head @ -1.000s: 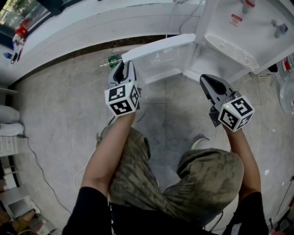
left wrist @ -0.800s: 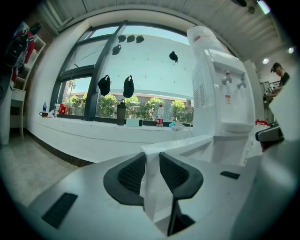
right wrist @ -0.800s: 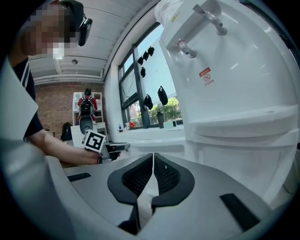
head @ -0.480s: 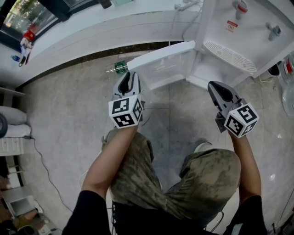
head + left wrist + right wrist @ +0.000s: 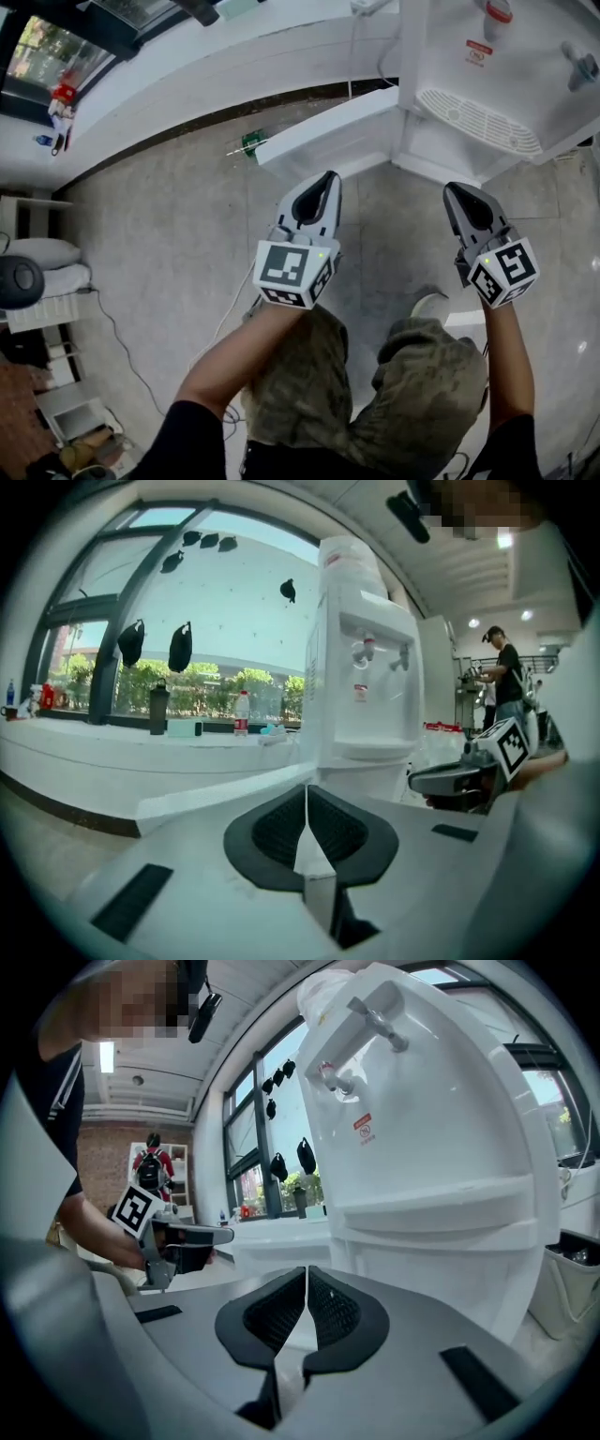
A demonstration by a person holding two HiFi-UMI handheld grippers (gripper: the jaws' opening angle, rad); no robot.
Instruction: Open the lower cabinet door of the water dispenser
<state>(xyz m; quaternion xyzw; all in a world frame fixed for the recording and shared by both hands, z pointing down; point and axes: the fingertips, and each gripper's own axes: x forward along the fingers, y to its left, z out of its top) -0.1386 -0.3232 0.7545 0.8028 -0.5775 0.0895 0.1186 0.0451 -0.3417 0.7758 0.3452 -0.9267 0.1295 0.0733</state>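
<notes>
Jaws of left gripper point(image 5: 327, 179) just closed on nothing, right gripper point(image 5: 457, 190) also shut, empty; lower cabinet door point(image 5: 330, 131) stands swung open from water dispenser point(image 5: 450, 56), unheld, so a nudge from the left tips could swing it back.

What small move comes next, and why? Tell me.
Probably draw the left hand-held gripper back and stop: the cabinet door already stands swung wide open, and that gripper's jaws have just closed with nothing between them.
</notes>
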